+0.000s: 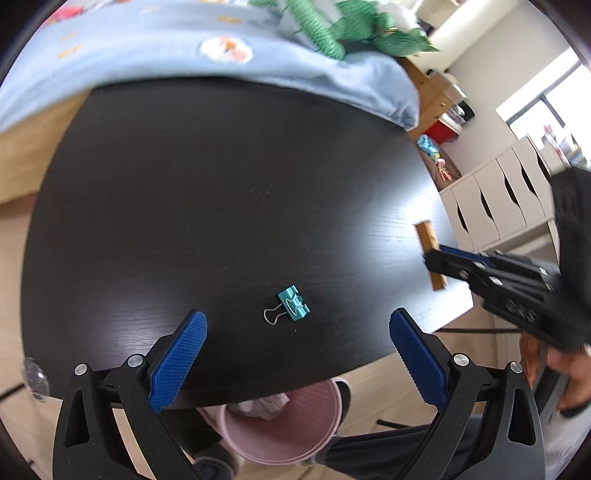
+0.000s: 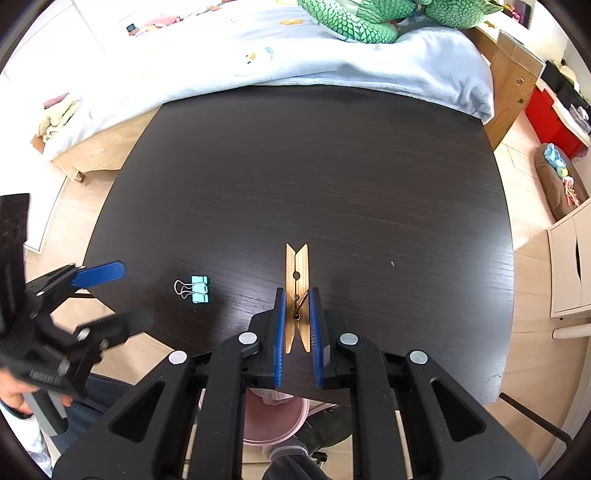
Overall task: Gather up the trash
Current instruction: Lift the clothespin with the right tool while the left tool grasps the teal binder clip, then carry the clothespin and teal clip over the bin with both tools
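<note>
A wooden clothespin (image 2: 297, 284) lies on the dark table (image 2: 314, 177); my right gripper (image 2: 297, 295) is shut on its near half. In the left wrist view the clothespin (image 1: 428, 242) shows at the table's right edge with the right gripper (image 1: 432, 256) on it. A teal binder clip (image 1: 293, 303) lies on the table just ahead of my left gripper (image 1: 297, 325), which is open and empty. The clip (image 2: 199, 290) also shows left of the clothespin, with the left gripper (image 2: 129, 295) near the table's left edge. A pink trash bin (image 1: 282, 424) with crumpled paper stands below the near edge.
A bed with a light blue blanket (image 2: 295, 59) and a green plush toy (image 2: 369, 18) borders the table's far side. White drawers (image 1: 495, 199) stand to the right. The person's legs (image 1: 388, 450) are beside the bin.
</note>
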{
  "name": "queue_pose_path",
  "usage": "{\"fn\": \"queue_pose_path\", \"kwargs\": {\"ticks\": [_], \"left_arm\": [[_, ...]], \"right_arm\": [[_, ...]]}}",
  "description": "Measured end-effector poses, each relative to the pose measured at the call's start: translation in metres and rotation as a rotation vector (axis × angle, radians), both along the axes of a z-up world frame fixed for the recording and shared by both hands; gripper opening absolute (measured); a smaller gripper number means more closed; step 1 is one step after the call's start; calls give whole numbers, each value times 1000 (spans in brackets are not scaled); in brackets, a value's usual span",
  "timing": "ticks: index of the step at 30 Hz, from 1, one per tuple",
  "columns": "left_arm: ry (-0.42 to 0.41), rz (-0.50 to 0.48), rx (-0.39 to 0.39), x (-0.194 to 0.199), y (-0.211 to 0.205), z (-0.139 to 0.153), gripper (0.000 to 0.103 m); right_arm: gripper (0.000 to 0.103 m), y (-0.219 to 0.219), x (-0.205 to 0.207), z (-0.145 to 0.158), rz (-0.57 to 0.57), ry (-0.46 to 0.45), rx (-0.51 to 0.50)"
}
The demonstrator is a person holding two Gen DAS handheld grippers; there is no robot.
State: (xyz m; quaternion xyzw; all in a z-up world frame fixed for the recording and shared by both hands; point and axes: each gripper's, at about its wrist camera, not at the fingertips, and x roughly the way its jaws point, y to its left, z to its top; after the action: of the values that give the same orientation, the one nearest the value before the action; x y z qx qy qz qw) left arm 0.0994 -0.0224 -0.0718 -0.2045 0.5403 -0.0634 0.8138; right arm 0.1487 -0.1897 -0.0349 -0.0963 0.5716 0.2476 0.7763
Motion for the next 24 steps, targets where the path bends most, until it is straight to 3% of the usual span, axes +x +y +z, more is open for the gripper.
{"fn": "queue_pose_path", "kwargs": {"ticks": [3, 5, 9, 11, 18, 22, 24], "left_arm": [[26, 10, -43, 6, 2, -11, 95], [40, 9, -69, 7, 1, -16, 80], [59, 14, -94, 8, 1, -23, 66], [65, 23, -100, 10, 3, -25, 47], [77, 23, -116, 14, 4, -30, 30], [82, 18, -115, 18, 2, -32, 11], [74, 16, -111, 18, 2, -32, 7]], "right_arm": [[12, -4, 1, -1, -7, 1, 0], [12, -4, 2, -2, -10, 2, -1], [12, -6, 3, -4, -14, 5, -1], [12, -6, 3, -5, -13, 6, -1], [12, -3, 3, -9, -9, 11, 1], [12, -2, 3, -11, -6, 15, 3], [12, -2, 3, -11, -6, 15, 5]]}}
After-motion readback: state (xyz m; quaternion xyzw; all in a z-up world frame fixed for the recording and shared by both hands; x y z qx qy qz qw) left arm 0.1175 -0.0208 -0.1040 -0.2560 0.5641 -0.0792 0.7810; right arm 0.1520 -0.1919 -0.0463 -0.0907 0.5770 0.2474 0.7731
